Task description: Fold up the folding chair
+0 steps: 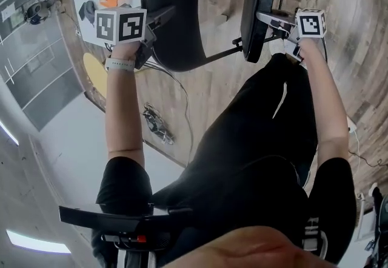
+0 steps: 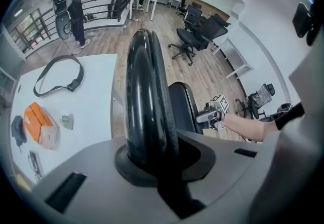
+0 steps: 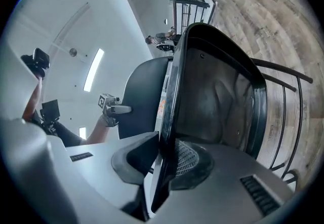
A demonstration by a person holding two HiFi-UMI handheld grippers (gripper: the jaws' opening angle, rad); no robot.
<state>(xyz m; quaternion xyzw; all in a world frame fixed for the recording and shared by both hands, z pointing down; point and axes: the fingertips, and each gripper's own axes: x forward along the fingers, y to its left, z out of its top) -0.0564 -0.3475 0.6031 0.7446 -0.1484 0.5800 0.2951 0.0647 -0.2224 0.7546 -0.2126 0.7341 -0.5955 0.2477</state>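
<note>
Seat (image 1: pixel 257 6) is tipped up, pinched by our right tongs (image 1: pixel 270 20); our left tongs (image 1: pixel 159 18) pinch the folding chair's back (image 1: pixel 176 12). We think closing their gap is left.

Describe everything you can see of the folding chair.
The folding chair is black: two glossy, plastic-looking rounded panels on a thin dark metal-rod frame. It looks partly folded, with both panels standing near upright and facing each other above the wooden floor. The left tool clamps the broader panel's rim. The right tool clamps the other panel's edge, whose moulded underside shows.
</note>
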